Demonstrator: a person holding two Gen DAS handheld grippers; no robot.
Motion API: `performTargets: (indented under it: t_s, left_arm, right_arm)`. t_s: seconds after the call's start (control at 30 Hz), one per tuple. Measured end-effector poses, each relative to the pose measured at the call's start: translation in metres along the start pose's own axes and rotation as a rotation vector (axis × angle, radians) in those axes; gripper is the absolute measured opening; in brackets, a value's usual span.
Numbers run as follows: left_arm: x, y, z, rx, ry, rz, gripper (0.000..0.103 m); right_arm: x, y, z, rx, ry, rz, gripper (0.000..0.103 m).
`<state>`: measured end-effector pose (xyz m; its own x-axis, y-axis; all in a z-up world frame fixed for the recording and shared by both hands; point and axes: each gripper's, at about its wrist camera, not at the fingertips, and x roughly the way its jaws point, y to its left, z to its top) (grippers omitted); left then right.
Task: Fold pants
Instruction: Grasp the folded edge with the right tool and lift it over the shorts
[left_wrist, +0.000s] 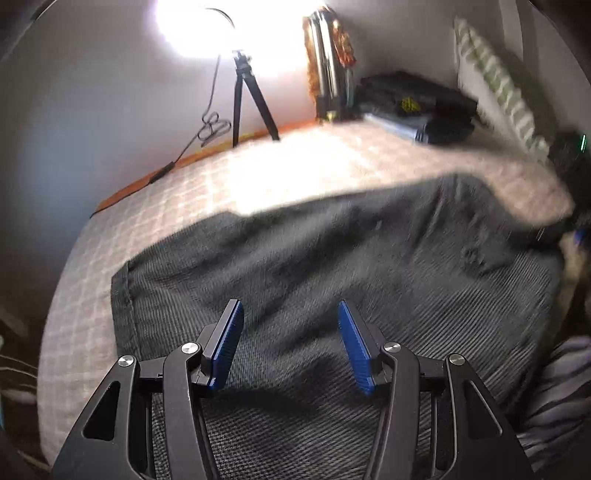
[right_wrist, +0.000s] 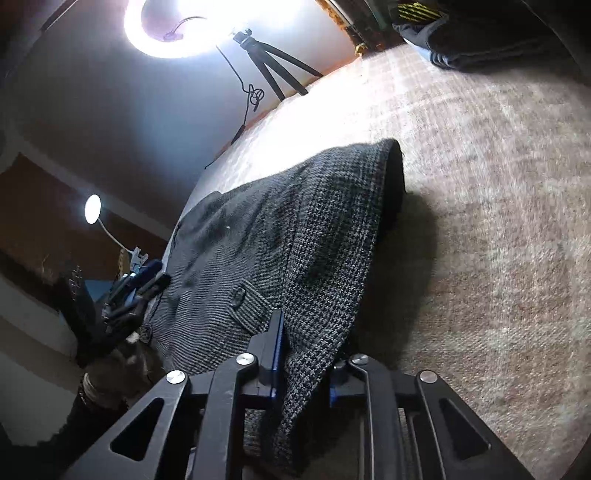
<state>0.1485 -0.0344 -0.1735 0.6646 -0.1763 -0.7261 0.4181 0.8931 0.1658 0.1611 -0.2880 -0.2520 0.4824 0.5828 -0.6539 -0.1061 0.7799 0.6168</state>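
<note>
Soft, floppy grey pants (right_wrist: 280, 236) spread on bed (right_wrist: 498, 221); right gripper (right_wrist: 306, 354) clamping raised edge, left gripper (left_wrist: 290, 343) spread open above.

The pants (left_wrist: 332, 258) lie on the bed (left_wrist: 295, 162), tripod (left_wrist: 247, 99) behind (folded clothes (left_wrist: 417, 103) to its right).

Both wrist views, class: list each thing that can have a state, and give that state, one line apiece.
Pants: partly folded, one layer lifted off the bed.
Left gripper: open, holding nothing, above the pants.
Right gripper: shut on the pants' edge.
Ring light: on.
Small lamp: on.
Stack of clothes: folded, at the bed's far end.
</note>
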Motion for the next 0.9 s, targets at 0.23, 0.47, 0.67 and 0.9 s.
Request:
performTargets:
  t_s: [0.23, 0.47, 0.67, 0.9]
  left_arm:
    - [0.008, -0.002, -0.013, 0.011, 0.031, 0.007, 0.052]
    - [0.020, 0.011, 0.047, -0.114, -0.036, 0.028, 0.052]
    - [0.076, 0.008, 0.053, -0.128, 0.095, 0.054, 0.053]
    - [0.065, 0.012, 0.048, -0.140, 0.088, 0.070, 0.053]
  right_arm:
    - [-0.011, 0.025, 0.014, -0.043, 0.008, 0.001, 0.015]
    - [-0.016, 0.043, 0.024, -0.076, 0.013, -0.001, 0.015]
    - [-0.021, 0.050, 0.026, -0.086, 0.014, 0.006, 0.015]
    - [-0.022, 0.067, 0.036, -0.104, 0.016, 0.017, 0.015]
